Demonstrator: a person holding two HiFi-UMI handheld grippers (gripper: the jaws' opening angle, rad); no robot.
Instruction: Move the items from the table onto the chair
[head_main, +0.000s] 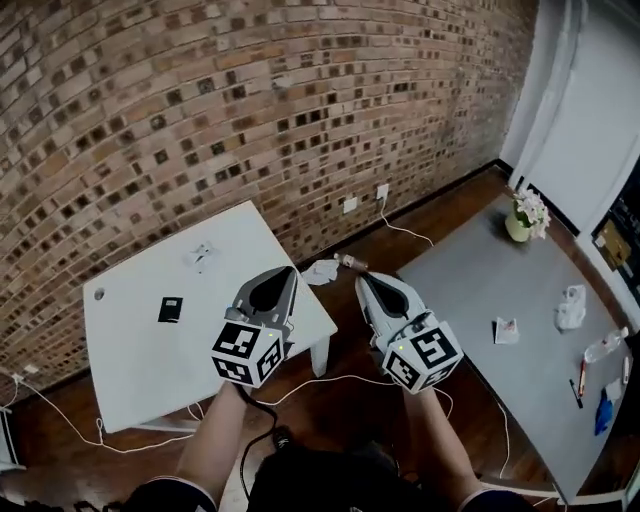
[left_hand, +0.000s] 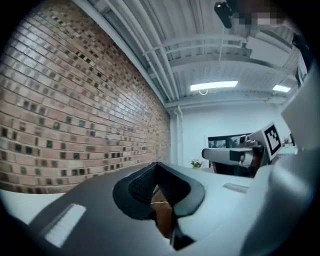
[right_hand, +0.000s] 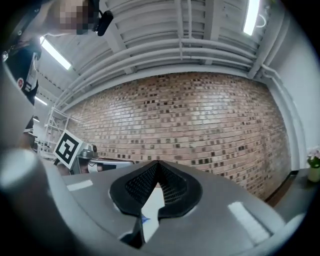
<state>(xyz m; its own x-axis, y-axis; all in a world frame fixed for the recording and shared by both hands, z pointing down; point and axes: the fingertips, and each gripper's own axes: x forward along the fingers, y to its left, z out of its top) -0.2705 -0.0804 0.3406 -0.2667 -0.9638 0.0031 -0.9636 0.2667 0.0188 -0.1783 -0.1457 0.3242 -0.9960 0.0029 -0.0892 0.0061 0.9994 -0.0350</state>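
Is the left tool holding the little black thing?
No, the little black thing lies on the white table, apart from the left tool, whose jaws are shut with nothing between them.

On the white counter (head_main: 130, 370) at my left, a small flat black item (head_main: 171, 310) lies mid-top; a crumpled white item (head_main: 201, 256) lies farther back, apart.

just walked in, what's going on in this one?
A person holds a gripper in each hand over the wooden floor, between a white table and a grey table. The left gripper and right gripper are both shut and empty. A small black item lies on the white table, untouched. No chair is in view.
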